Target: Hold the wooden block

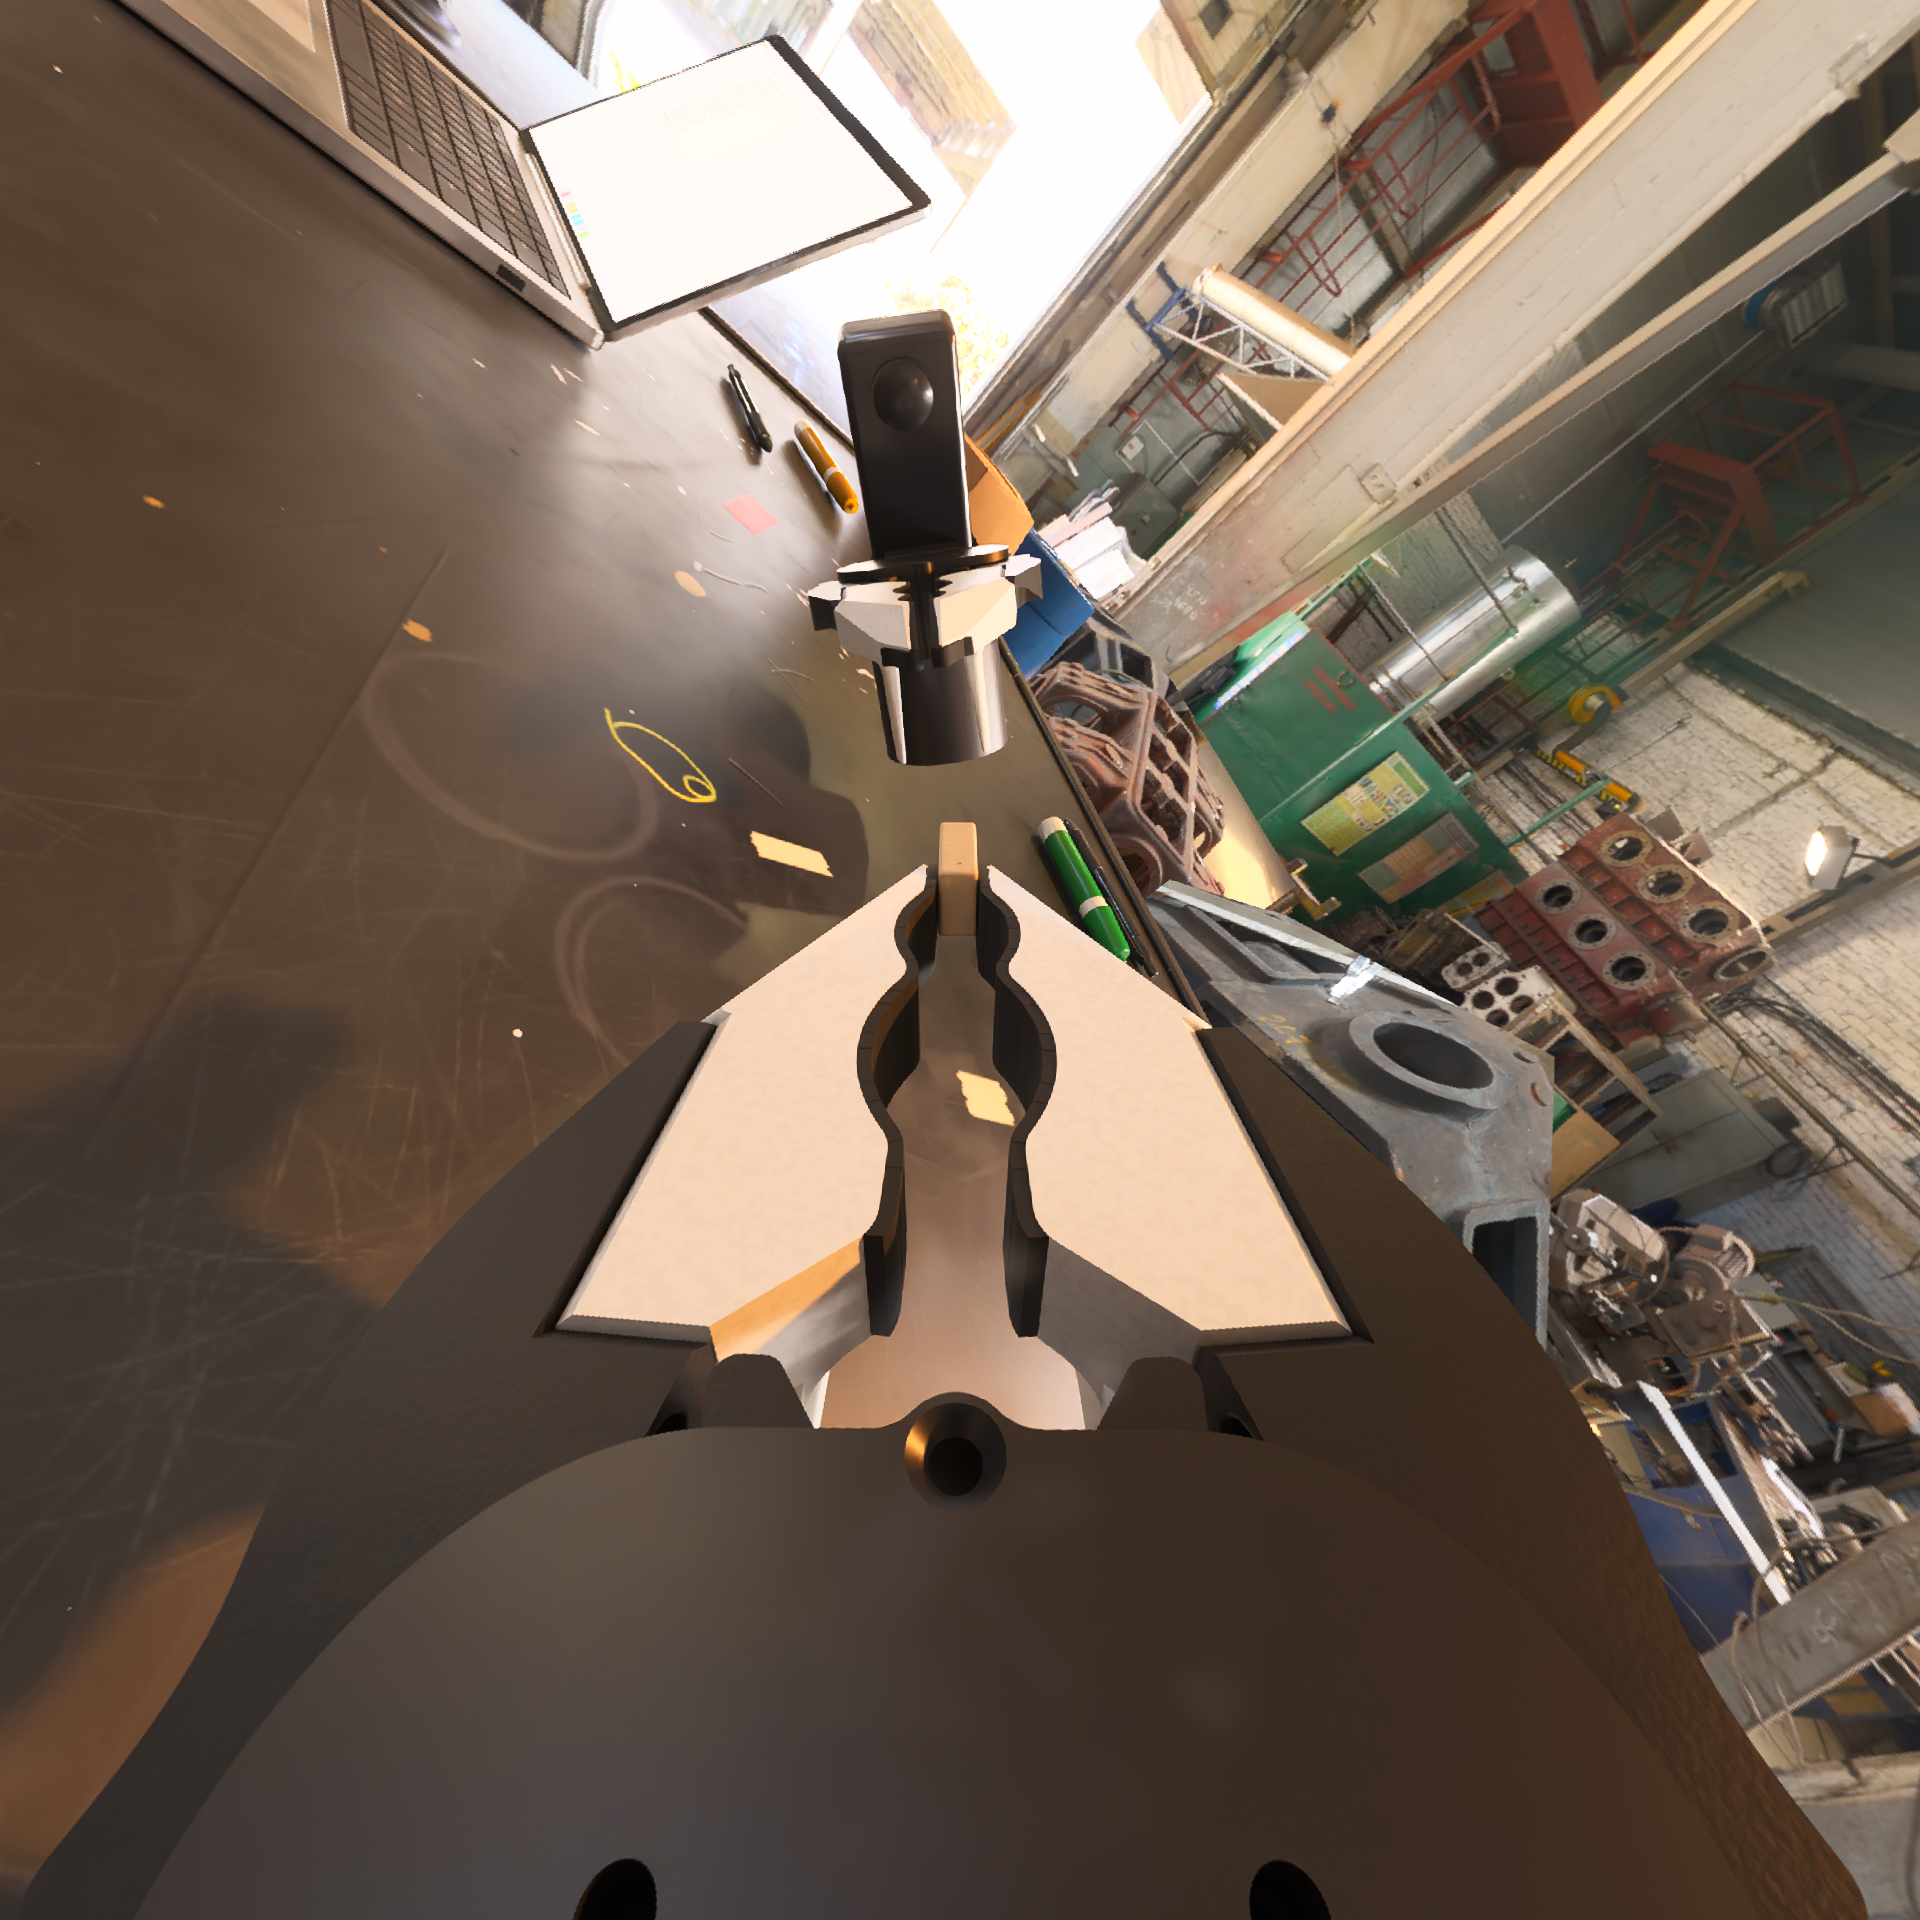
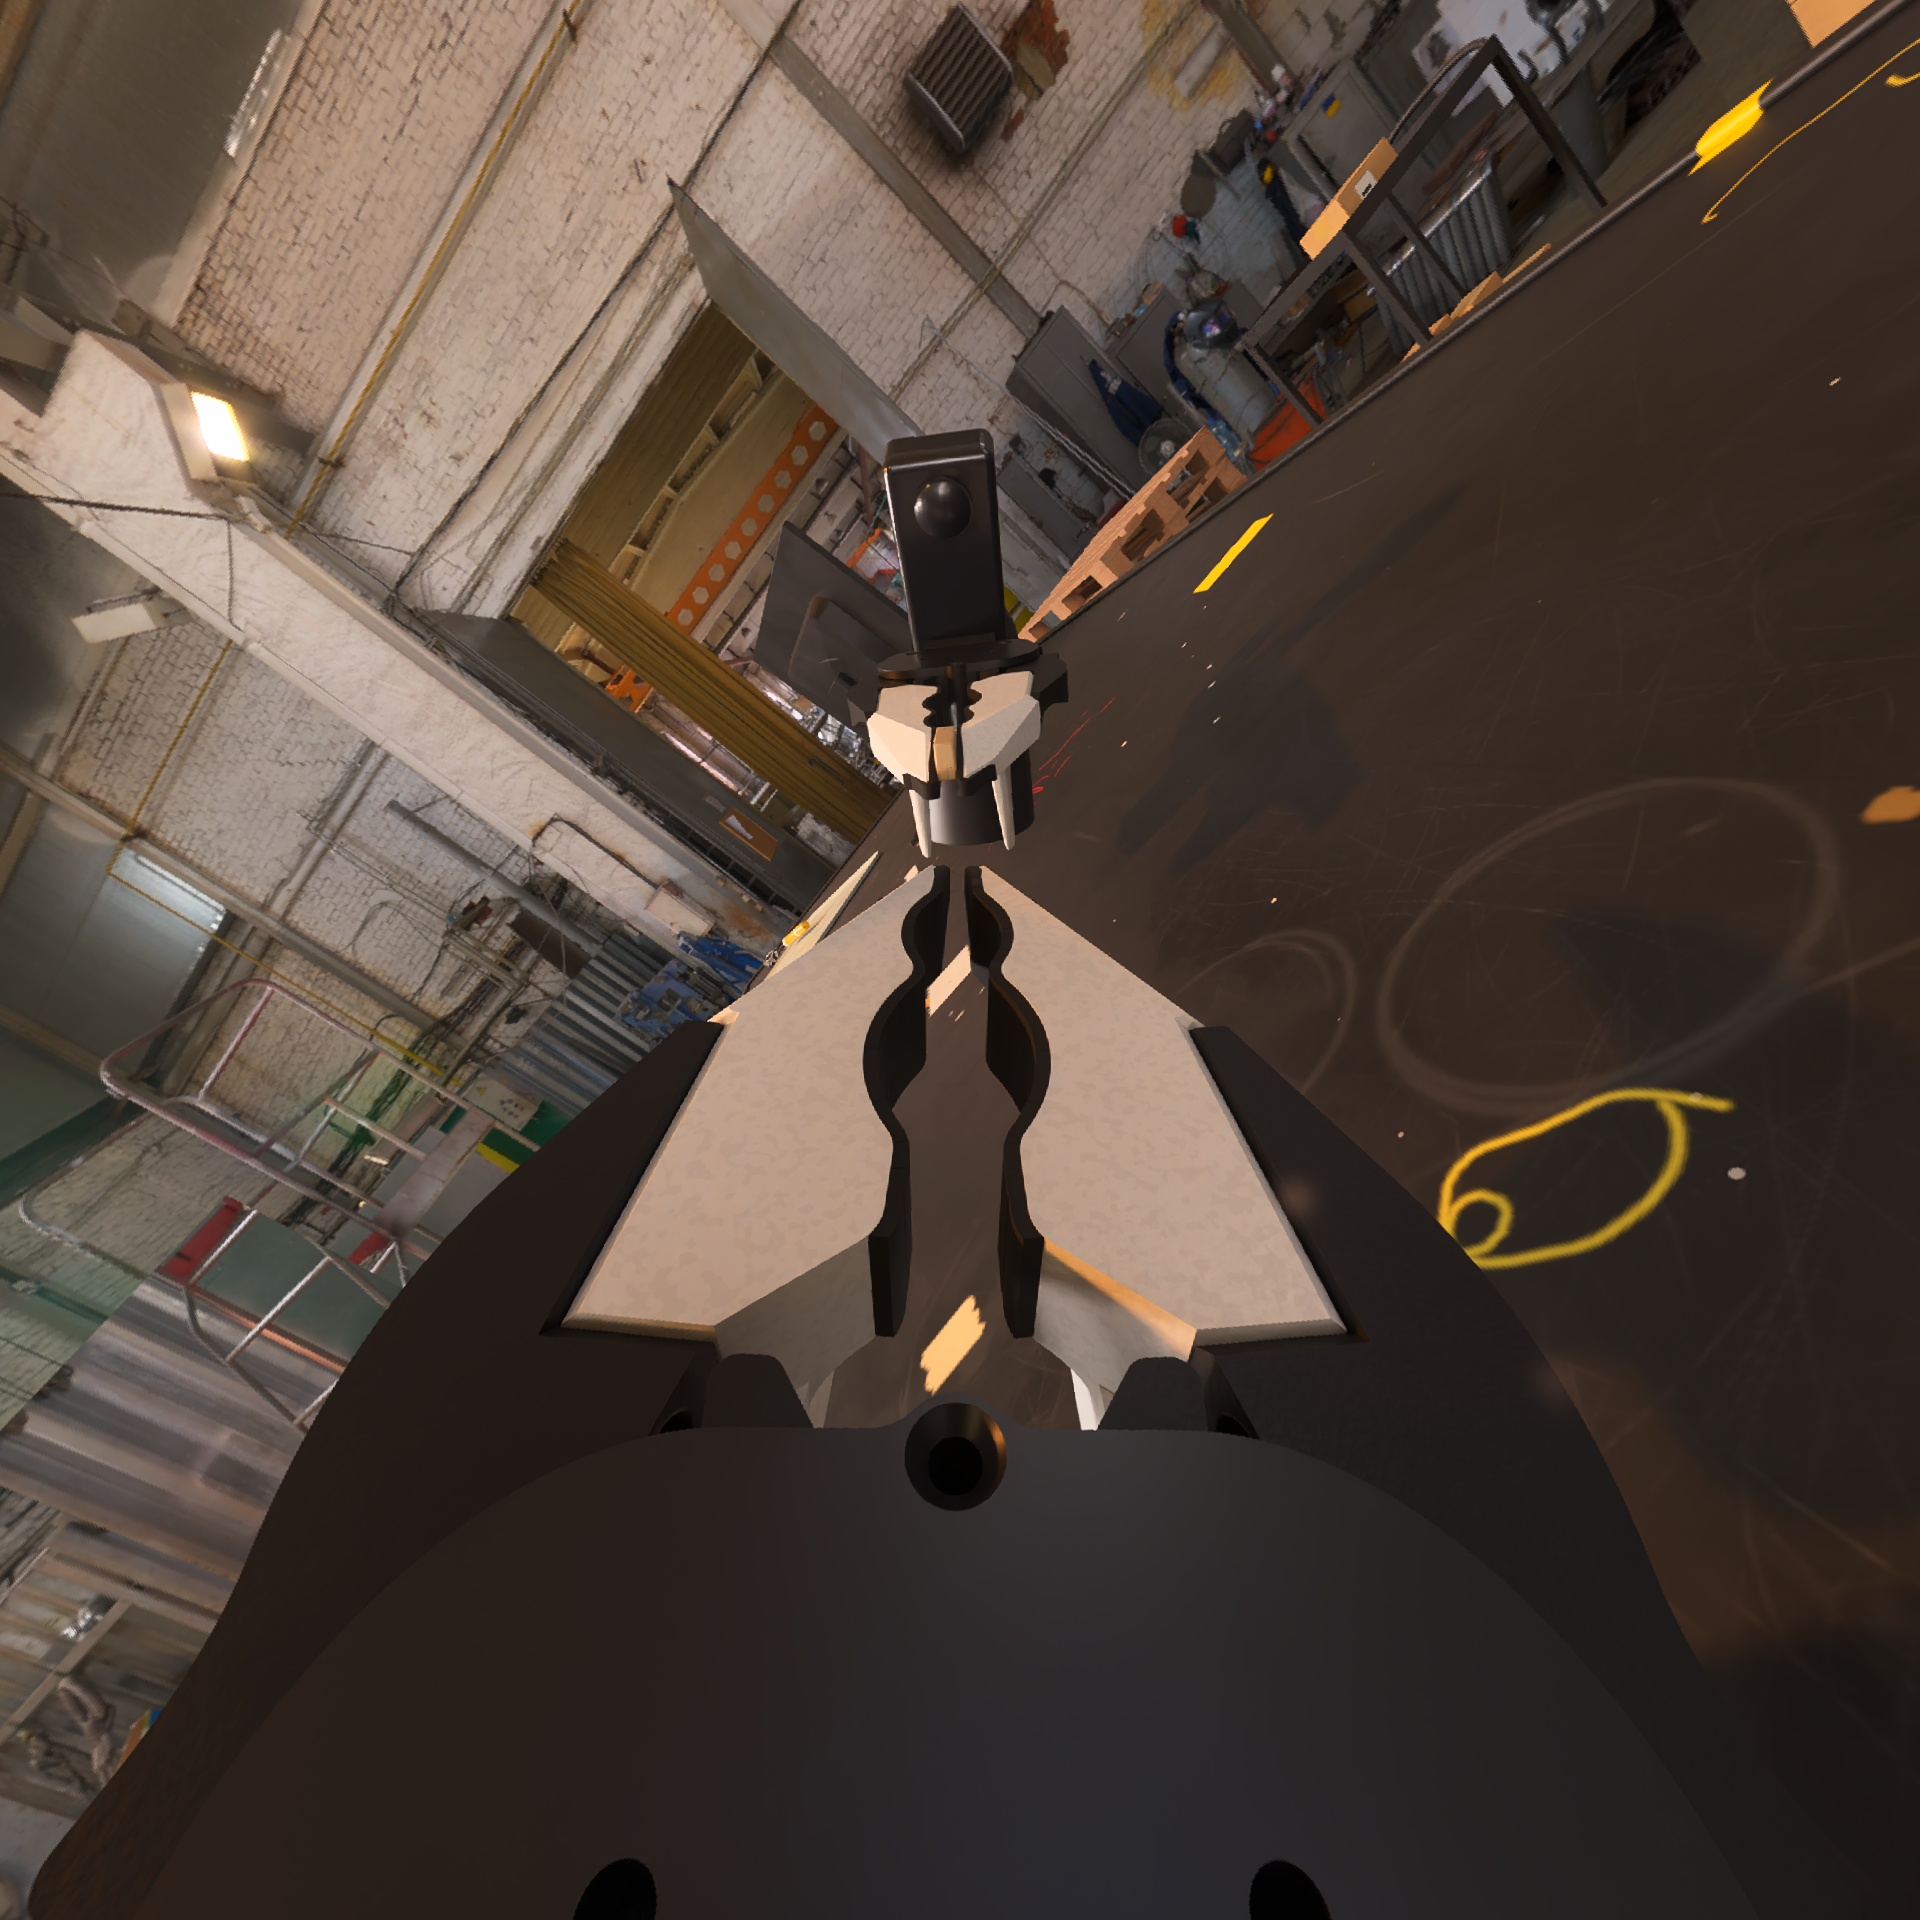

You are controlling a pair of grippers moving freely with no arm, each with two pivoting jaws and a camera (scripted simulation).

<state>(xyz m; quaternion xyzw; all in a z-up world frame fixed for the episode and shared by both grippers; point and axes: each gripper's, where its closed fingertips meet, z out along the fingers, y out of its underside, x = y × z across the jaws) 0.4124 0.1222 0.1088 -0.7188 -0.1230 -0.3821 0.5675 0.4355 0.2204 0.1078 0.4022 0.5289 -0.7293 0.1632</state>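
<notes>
The wooden block (image 1: 956,873) is a small pale piece pinched between the tips of my left gripper (image 1: 956,896), held above the dark table (image 1: 312,727). My right gripper (image 1: 923,623) faces it from ahead, a short way off, with its jaws together and nothing between them. In the right wrist view, my right gripper (image 2: 956,881) is shut and empty. Straight beyond it, my left gripper (image 2: 951,727) holds the block (image 2: 943,756), which shows as a thin pale strip between the white fingers.
An open laptop (image 1: 447,156) and a white-screened tablet (image 1: 727,177) lie at the far end of the table. A black pen (image 1: 748,410), an orange marker (image 1: 826,468) and a green marker (image 1: 1081,883) lie near the table's right edge. A yellow scribble (image 1: 660,758) marks the surface.
</notes>
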